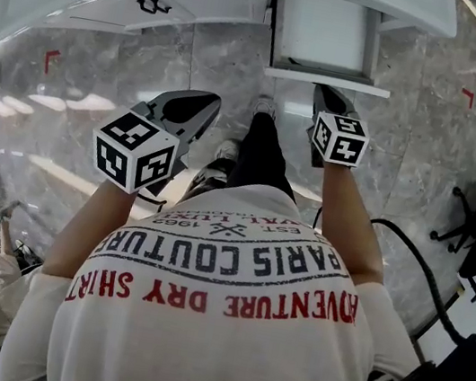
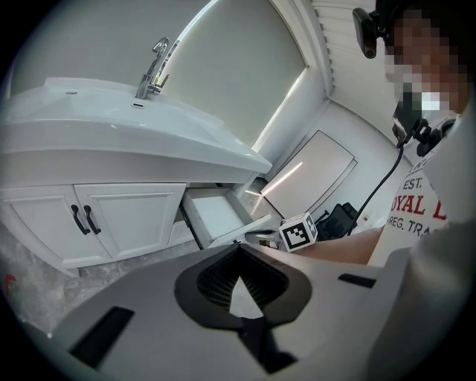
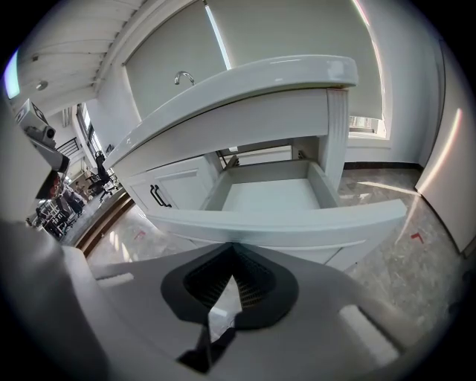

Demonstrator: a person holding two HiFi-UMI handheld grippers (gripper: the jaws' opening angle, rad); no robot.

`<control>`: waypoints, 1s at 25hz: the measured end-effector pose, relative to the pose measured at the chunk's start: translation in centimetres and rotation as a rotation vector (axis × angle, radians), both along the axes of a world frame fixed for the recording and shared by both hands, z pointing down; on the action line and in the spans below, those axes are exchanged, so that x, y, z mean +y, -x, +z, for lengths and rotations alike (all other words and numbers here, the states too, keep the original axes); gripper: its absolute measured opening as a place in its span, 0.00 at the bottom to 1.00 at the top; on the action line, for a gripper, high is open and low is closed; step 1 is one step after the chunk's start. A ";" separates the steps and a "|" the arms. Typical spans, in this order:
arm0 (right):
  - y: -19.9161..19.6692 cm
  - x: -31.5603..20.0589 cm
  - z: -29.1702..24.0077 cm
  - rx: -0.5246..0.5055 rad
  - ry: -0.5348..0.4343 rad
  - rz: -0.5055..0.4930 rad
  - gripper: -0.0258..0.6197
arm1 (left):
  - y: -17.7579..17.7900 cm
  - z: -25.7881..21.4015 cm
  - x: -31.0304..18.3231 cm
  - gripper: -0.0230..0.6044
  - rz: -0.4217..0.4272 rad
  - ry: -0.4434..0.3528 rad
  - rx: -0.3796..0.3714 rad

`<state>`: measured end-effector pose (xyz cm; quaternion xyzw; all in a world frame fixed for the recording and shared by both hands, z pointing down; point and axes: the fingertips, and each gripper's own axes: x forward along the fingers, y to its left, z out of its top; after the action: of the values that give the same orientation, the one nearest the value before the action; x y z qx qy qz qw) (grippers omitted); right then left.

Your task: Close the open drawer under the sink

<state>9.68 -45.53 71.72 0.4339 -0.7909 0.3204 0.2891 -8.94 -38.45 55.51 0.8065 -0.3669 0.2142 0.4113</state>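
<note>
Two tools reach out ahead of your white shirt (image 1: 212, 336). From above its print reads upside down: "PARIS COUTURE" in dark letters, and "DRY SHIRT" in red on the line beside it.

Your left tool (image 2: 238, 249) hangs off to your left over the marble floor (image 1: 86, 67). Its jaws are brought together at the tips with nothing between them, and it is well apart from the cabinet.

Your right tool (image 3: 233, 249) is likewise closed on nothing. Its tips sit right at the front panel of the drawer (image 3: 275, 223), though you can't tell from these views whether they touch it.

That drawer stands pulled out toward you under the right end of the sink (image 2: 111, 111), with its white inside in plain sight.

Left of it are two cabinet doors (image 2: 126, 216), closed, with a pair of black handles (image 2: 82, 219) where they meet.

Red corner marks (image 1: 51, 61) sit on the floor near the cabinet.

Farthest back, a chrome faucet (image 2: 152, 71) rises from the sink's rear edge.
</note>
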 end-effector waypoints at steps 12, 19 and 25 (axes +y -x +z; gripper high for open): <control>0.3 -1.2 0.0 -0.031 0.005 0.033 0.04 | 0.8 0.5 -0.4 0.04 -0.031 0.011 0.000; 0.7 -3.3 -0.1 -0.037 -0.004 0.041 0.04 | 2.1 0.6 -1.3 0.04 -0.071 0.013 -0.004; 1.3 -6.0 -0.2 -0.049 -0.011 0.057 0.04 | 3.4 0.7 -1.8 0.04 -0.112 0.021 -0.009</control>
<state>8.35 -51.54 71.49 0.4497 -0.7869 0.3346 0.2582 -12.29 -40.28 56.26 0.7794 -0.4111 0.1981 0.4293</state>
